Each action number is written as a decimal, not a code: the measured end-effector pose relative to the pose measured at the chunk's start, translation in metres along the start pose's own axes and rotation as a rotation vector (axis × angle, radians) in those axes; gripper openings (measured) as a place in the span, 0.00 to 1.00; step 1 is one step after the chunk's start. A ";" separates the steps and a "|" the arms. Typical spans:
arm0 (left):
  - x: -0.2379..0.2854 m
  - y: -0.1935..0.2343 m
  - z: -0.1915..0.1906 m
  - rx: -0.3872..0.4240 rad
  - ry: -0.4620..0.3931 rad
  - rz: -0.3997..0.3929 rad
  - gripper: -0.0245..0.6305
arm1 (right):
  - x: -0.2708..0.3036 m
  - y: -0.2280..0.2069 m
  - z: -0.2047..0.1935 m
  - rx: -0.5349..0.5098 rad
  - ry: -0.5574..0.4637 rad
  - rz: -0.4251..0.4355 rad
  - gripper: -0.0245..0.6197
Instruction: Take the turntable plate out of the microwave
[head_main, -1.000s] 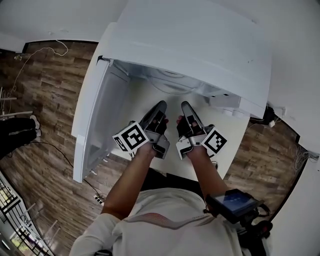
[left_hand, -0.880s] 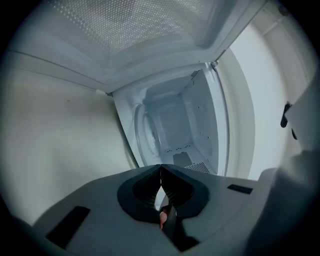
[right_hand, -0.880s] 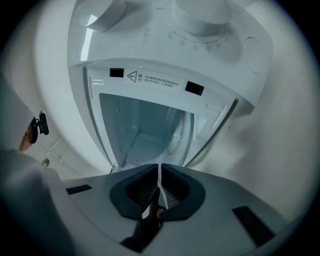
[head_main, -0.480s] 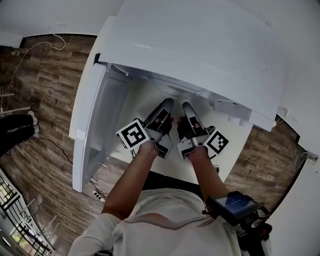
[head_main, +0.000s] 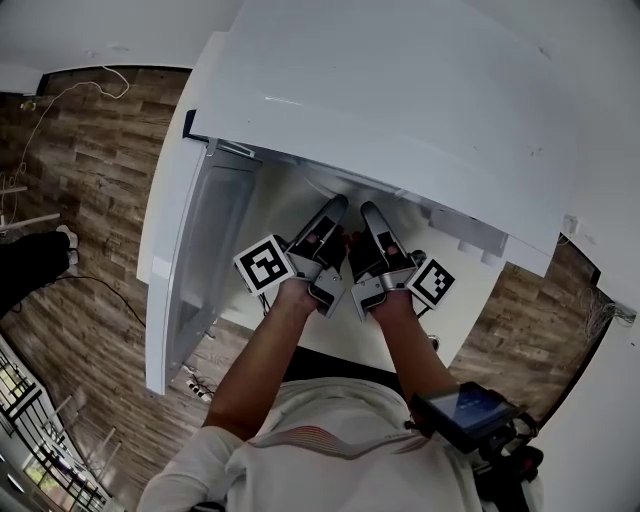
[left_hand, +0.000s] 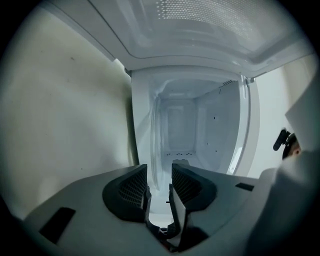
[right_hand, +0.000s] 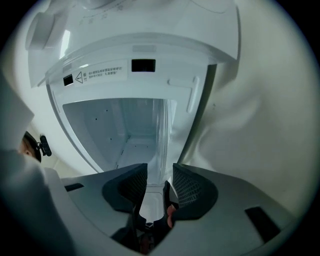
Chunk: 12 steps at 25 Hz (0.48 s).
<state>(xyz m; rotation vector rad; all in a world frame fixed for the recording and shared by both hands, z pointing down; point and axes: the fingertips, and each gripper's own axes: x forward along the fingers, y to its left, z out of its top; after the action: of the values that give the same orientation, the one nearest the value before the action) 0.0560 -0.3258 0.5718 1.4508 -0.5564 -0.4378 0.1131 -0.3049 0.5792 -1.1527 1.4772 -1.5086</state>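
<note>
The white microwave (head_main: 400, 90) stands with its door (head_main: 195, 260) swung open to the left. The glass turntable plate (head_main: 335, 187) lies on the cavity floor; only its front rim shows under the oven's top. Both grippers reach level into the opening, side by side: my left gripper (head_main: 335, 207) and my right gripper (head_main: 367, 210). Both pairs of jaws are opening. In the left gripper view the plate (left_hand: 155, 145) appears edge-on, in line with the gap of the left gripper (left_hand: 159, 171). The right gripper view shows the plate (right_hand: 162, 140) likewise before the right gripper (right_hand: 160, 171). No pad presses on it.
The microwave sits on a white table (head_main: 445, 315) over a wooden floor (head_main: 90, 170). The open door blocks the left side. A cable (head_main: 60, 100) trails on the floor at upper left. The cavity walls (left_hand: 215, 130) close in around the plate.
Both grippers have drawn closer together and edged into the cavity mouth, each rolling a little. The oven's top now covers more of the plate.
</note>
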 end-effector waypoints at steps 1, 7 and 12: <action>0.001 0.001 0.000 -0.008 0.002 -0.004 0.26 | 0.000 0.000 0.000 0.008 -0.002 0.004 0.25; 0.006 0.006 0.004 -0.033 0.011 0.001 0.26 | 0.008 -0.001 0.006 0.040 -0.026 0.005 0.26; 0.008 0.014 0.007 -0.031 0.003 0.017 0.26 | 0.010 -0.008 0.010 0.050 -0.036 0.002 0.26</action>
<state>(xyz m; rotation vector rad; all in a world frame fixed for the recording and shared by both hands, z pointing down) 0.0573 -0.3345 0.5868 1.4164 -0.5569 -0.4287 0.1197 -0.3166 0.5879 -1.1423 1.4083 -1.5072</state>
